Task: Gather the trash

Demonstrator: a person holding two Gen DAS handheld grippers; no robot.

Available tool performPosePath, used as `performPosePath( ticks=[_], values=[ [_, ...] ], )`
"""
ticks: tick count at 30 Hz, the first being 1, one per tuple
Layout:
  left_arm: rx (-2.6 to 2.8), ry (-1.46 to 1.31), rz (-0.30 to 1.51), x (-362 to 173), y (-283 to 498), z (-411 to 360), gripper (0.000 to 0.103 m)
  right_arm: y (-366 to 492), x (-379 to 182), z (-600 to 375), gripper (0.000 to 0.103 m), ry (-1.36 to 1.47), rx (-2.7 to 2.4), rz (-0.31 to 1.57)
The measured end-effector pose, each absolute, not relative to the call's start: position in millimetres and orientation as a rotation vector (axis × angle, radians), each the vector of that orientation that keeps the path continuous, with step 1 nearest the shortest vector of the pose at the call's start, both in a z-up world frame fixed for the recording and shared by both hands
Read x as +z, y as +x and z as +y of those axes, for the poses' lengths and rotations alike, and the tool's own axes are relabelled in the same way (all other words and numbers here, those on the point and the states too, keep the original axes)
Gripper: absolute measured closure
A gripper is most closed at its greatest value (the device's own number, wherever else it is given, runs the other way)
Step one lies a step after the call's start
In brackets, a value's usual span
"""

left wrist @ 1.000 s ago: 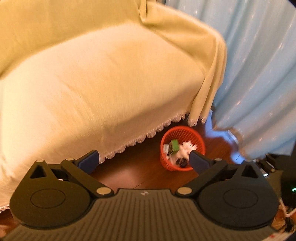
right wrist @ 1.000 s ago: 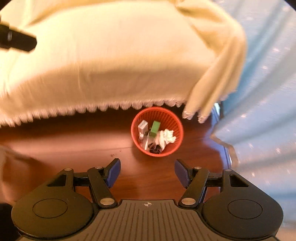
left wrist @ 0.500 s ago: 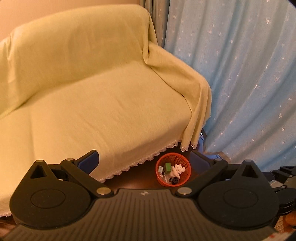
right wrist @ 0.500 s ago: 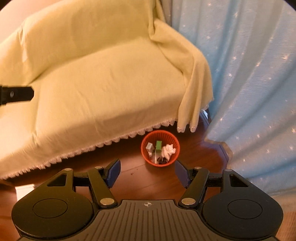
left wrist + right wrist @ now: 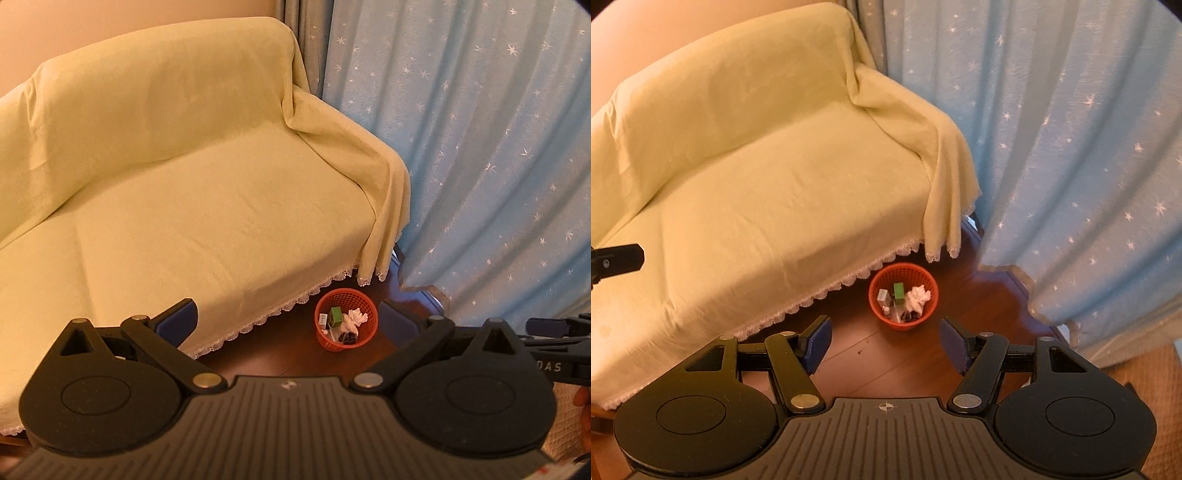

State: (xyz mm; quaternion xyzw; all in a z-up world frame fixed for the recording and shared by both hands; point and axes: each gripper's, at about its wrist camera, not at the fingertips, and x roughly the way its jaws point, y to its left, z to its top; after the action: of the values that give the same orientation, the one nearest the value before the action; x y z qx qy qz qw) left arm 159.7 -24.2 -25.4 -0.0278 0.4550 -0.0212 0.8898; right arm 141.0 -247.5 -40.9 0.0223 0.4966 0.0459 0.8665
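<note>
- The left gripper [image 5: 288, 317] and the right gripper [image 5: 884, 341] both hung high with jaws spread wide, holding nothing.
- The orange basket [image 5: 903, 301], lower centre of the frame, sat on the wood floor beside the covered sofa [image 5: 768, 177], with crumpled paper [image 5: 918, 297] and a green box [image 5: 898, 290] inside.
- No loose trash showed, so a slow scan of floor and sofa seemed wise.

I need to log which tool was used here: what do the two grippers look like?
Both match: the left gripper and right gripper have black bodies, ribbed grey centre plates, round discs, brass-coloured pivot pins and blue finger pads. No sleeves or cables are clearly visible.
</note>
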Motion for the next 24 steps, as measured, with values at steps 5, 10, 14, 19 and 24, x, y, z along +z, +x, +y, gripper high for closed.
performPosePath(
  ticks=[5, 10, 14, 19, 24],
  values=[
    [-0.074, -0.034, 0.942, -18.3, 138.2, -9.8, 0.001, 119.9, -32.2, -237.8, 0.041, 0.063, 0.076, 1.028],
    [-0.086, -0.022, 0.949, -14.5, 121.5, -4.6, 0.001, 112.7, -27.8, -234.9, 0.041, 0.035, 0.086, 1.028],
    [-0.072, -0.016, 0.955, -12.9, 115.5, -4.9, 0.001, 110.5, -26.0, -234.7, 0.041, -0.012, 0.094, 1.029],
    [-0.057, 0.000, 0.960, -12.6, 113.7, -8.8, 0.001, 107.4, -27.0, -234.6, 0.041, -0.024, 0.097, 1.030],
    [-0.043, -0.006, 0.975, -17.2, 114.1, -11.5, 0.001, 104.5, -32.1, -233.5, 0.041, -0.024, 0.101, 1.047]
  ],
)
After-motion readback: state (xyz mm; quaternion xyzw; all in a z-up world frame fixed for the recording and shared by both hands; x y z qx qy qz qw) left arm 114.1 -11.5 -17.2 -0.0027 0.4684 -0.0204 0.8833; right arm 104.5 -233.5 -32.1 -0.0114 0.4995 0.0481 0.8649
